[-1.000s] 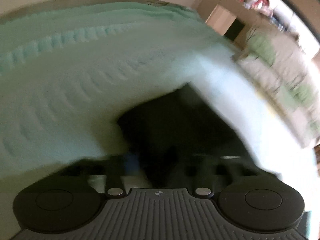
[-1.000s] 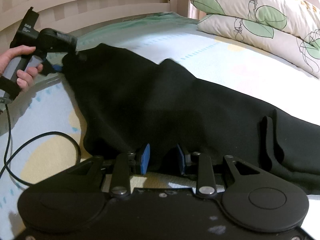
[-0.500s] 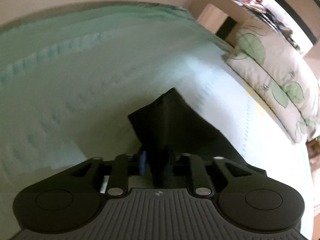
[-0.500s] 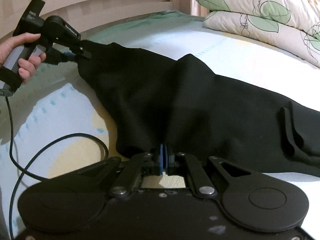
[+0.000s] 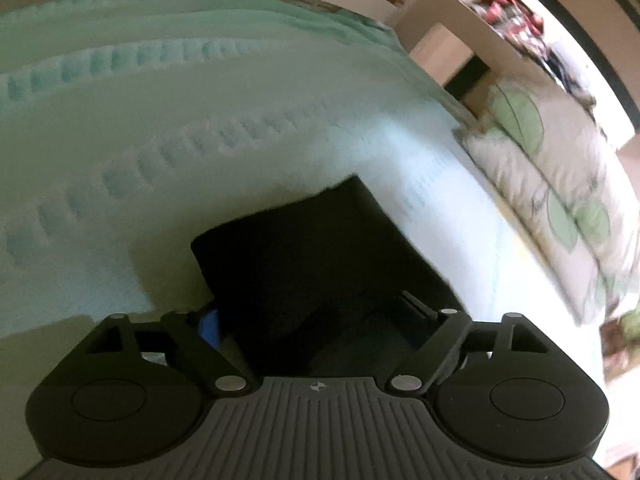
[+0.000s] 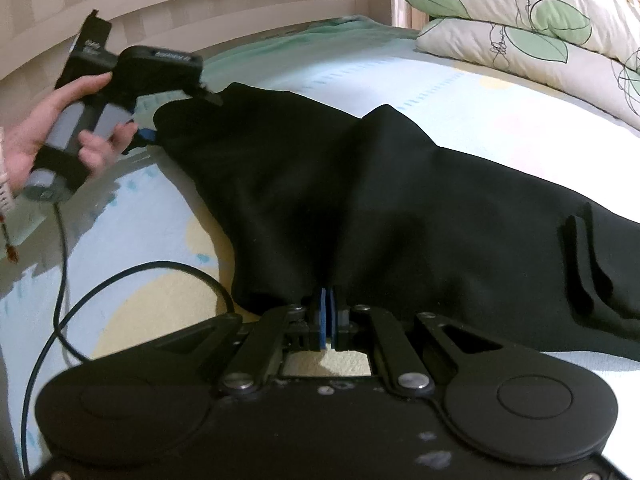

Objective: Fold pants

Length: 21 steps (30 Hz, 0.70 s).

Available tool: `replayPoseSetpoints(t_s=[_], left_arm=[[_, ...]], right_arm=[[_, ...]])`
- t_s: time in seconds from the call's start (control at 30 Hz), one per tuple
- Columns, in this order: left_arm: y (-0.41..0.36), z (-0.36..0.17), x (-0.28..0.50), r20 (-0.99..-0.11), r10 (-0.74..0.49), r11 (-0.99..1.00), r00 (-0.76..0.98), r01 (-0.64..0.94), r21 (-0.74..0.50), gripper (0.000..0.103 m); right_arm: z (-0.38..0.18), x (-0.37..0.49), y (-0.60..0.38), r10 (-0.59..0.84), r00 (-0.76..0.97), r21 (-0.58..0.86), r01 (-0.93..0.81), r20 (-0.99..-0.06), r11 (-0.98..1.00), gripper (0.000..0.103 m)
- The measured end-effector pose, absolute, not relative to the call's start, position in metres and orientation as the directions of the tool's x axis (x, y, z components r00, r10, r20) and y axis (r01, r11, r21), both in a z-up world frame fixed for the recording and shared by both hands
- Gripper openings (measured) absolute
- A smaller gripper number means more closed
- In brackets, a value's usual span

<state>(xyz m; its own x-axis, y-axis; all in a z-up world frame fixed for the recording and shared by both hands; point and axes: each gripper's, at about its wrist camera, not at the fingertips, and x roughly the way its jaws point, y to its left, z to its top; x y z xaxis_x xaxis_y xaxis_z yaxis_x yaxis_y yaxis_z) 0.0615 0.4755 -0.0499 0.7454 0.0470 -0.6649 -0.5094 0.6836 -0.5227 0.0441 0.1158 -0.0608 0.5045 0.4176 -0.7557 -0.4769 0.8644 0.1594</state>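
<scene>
Black pants (image 6: 360,200) lie stretched across the bed, one end at the upper left. My right gripper (image 6: 327,312) is shut on their near edge, blue pads pressed together over the fabric. In the right wrist view a hand (image 6: 36,140) holds my left gripper (image 6: 180,117) at the far end of the pants. In the left wrist view the left gripper (image 5: 310,316) has its jaws opening wide. The pants end (image 5: 304,264) lies loose between the spread fingers, and the pads do not press on it.
Pale green and blue bed sheet (image 6: 140,232) under everything. Leaf-print pillows (image 6: 540,40) are stacked at the right. A slatted wooden bed rail (image 6: 200,4) runs along the far side. A black cable (image 6: 80,300) loops on the sheet at the near left.
The left jaws went from shut on the pants end to spread wide, letting it go. The right jaws closed on the near edge of the pants and stayed closed.
</scene>
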Motion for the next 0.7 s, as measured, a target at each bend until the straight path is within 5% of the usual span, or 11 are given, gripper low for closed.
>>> replayPoseSetpoints(t_s=[0.07,0.1,0.7], left_arm=[[0.482,-0.051,0.064,-0.647,0.057,0.638,0.76,-0.526,-0.563,0.048],[0.485,-0.052,0.066,-0.658,0.057,0.634,0.75,-0.537,-0.557,0.011],[0.386,0.082,0.049,-0.553,0.051,0.895,0.832,-0.284,-0.344,0.007]], right_arm=[[-0.061,0.044,0.115,0.421,0.503,0.167,-0.473,-0.755,0.865,0.005],[-0.061,0.044,0.114,0.422,0.503,0.169,-0.472,-0.754,0.865,0.005],[-0.06,0.033,0.112,0.434,0.489,0.232,-0.419,-0.756,0.878,0.005]])
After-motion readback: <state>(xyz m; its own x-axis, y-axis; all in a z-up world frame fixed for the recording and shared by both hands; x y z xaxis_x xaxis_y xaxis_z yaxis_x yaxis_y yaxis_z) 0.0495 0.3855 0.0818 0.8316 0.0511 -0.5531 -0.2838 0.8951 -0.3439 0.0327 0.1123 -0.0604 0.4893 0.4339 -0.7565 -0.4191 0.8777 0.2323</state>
